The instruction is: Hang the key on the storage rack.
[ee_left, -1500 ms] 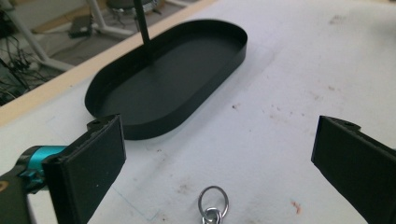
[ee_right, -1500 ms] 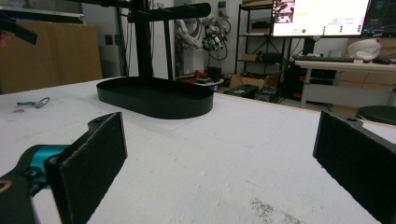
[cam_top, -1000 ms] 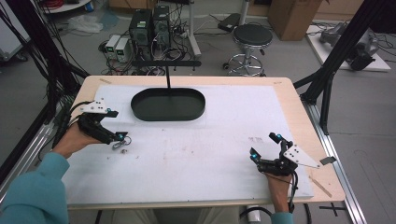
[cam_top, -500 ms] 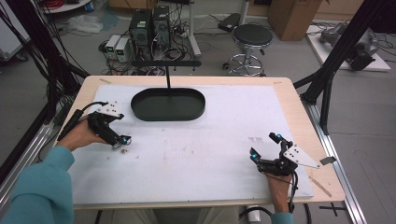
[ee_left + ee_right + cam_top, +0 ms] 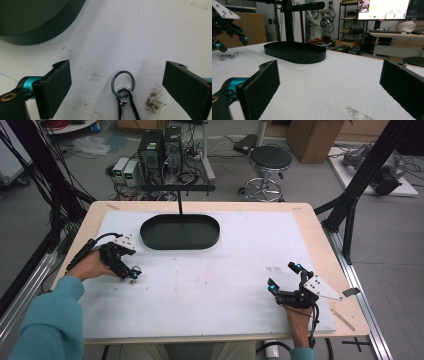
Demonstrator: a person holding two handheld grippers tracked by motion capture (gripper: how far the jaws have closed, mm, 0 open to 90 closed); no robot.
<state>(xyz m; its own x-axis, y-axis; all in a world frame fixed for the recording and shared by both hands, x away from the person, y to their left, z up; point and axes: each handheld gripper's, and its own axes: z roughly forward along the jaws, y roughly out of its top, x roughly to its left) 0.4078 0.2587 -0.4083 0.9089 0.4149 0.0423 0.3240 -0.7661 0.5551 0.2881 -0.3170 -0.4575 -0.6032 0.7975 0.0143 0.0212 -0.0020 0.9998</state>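
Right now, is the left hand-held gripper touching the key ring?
Apart. In the left gripper view the key ring lies on the mat between the open jaws of the left hand-held gripper, with bare white mat showing on both sides.

On the surface (image 5: 210, 285) before me, the oval tray (image 5: 180, 232) sits toward the far edge, a little left of the middle. My left tool (image 5: 131, 271) is at the left side, nearer me than the tray, its jaws spread to either side of a key ring (image 5: 122, 82) lying flat between them. My right tool (image 5: 283, 281) is near the front right corner, well apart from the tray, its jaws parted.
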